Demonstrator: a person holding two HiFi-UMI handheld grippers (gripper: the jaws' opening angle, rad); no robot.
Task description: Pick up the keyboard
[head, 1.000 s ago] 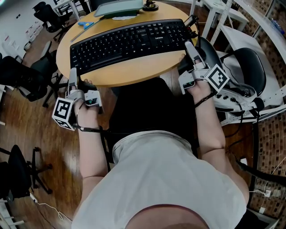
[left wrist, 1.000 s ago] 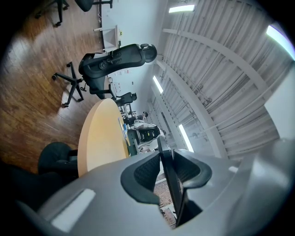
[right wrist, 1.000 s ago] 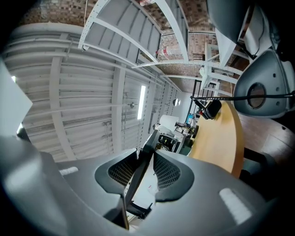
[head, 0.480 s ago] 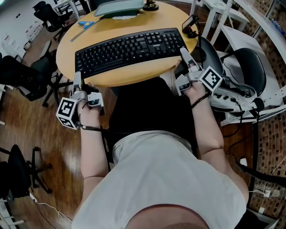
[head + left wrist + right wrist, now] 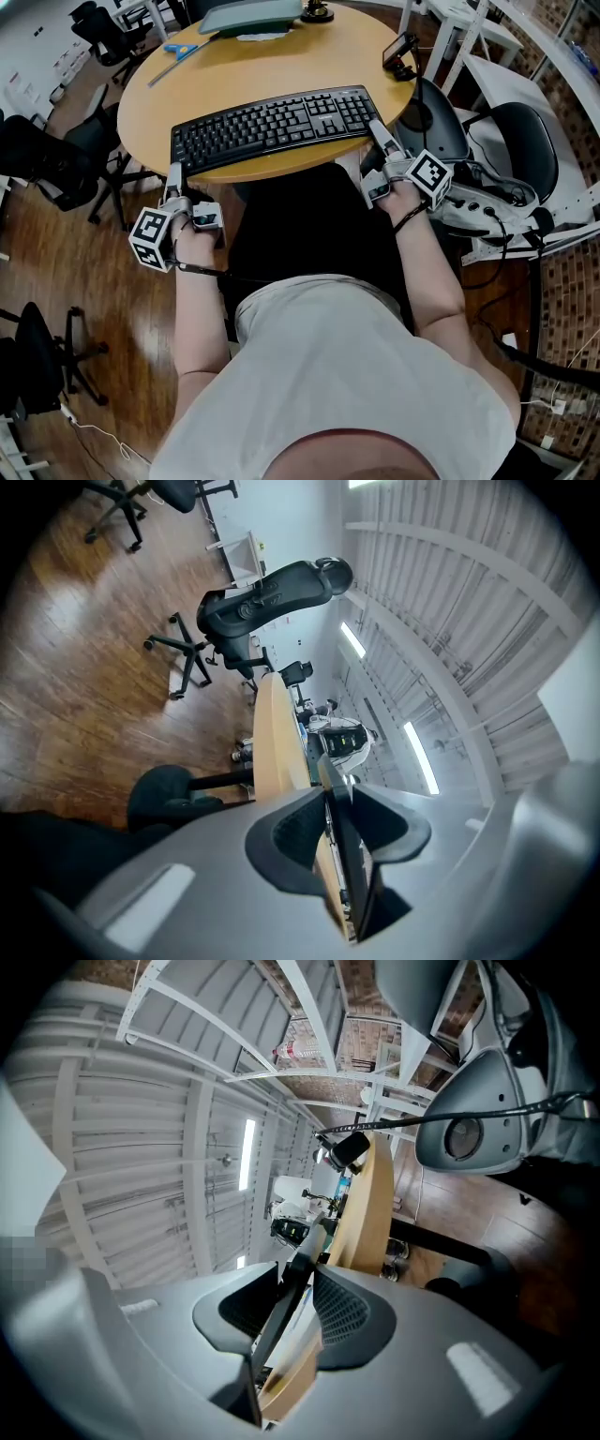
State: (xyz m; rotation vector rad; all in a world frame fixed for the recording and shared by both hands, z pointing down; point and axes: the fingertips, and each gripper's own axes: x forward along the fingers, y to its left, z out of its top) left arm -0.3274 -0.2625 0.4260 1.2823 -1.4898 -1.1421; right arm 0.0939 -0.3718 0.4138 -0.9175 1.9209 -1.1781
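A black keyboard (image 5: 272, 122) lies level along the near edge of the round wooden table (image 5: 281, 66); I cannot tell whether it rests on the top. My left gripper (image 5: 174, 173) is shut on the keyboard's left end and my right gripper (image 5: 377, 134) on its right end. In the left gripper view the keyboard (image 5: 342, 846) shows edge-on as a thin black slab pinched between the dark pads, with the table edge (image 5: 277, 742) beside it. The right gripper view shows the same: the keyboard's edge (image 5: 291, 1288) runs between the pads, next to the table (image 5: 366, 1204).
Blue scissors (image 5: 183, 49) and a grey-green flat item (image 5: 248, 16) lie at the table's far side, and a small black device (image 5: 398, 53) sits at its right rim. Office chairs (image 5: 56, 155) stand left, and a grey chair (image 5: 520, 141) stands right.
Both grippers and the keyboard have sunk toward the table's near edge and drawn closer to the person. The grip at both ends looks unchanged.
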